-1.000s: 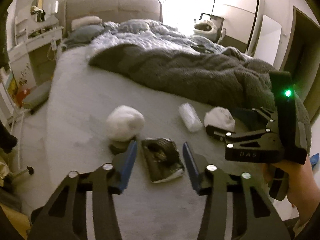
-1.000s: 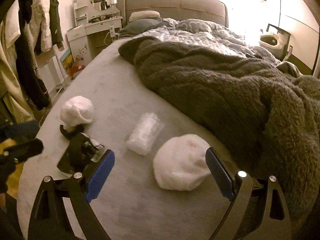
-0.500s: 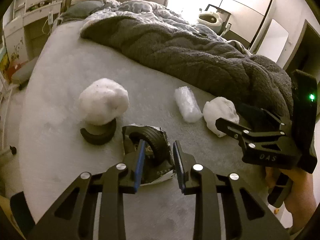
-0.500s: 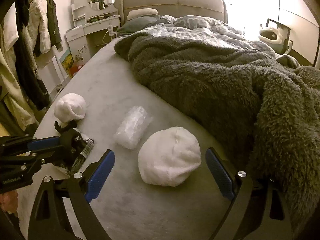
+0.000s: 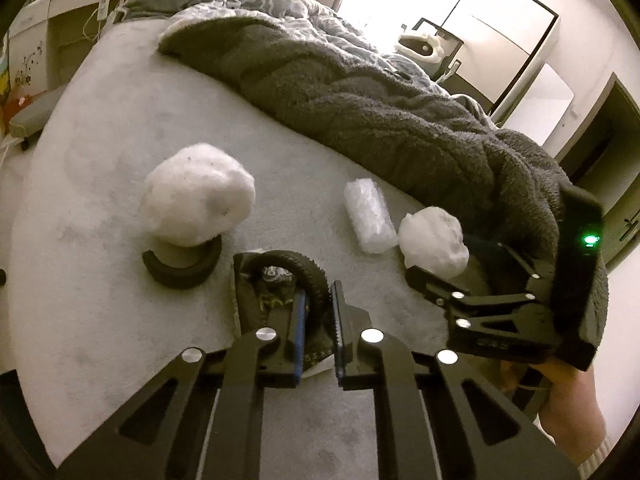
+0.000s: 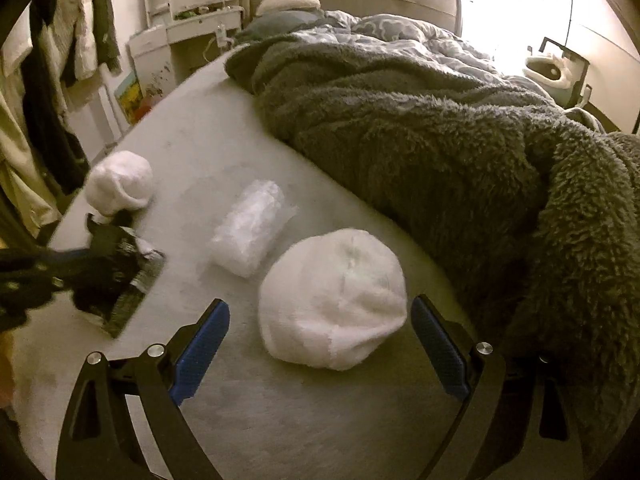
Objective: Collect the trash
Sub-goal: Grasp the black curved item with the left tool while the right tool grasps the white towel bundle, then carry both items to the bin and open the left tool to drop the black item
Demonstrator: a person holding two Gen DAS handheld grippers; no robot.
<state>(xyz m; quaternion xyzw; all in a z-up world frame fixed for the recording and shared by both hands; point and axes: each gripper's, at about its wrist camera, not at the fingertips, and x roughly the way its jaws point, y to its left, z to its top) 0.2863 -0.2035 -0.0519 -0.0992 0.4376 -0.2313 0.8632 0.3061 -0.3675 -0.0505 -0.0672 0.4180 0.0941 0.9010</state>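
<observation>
Two grippers at work: left gripper pinched on the dark wrapper (rubber ring on it) lying on the bed; right gripper wide open, straddling the white wad, likely its next grab.

Wad atop ring, left of wrapper; roll beside blanket.

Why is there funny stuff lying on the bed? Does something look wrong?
Yes. Trash lies on the bare bed: two white fluffy wads, a clear plastic roll, a broken black ring and a torn dark packet. The left tongs pinch the packet; the right tongs are open around one wad.
</observation>
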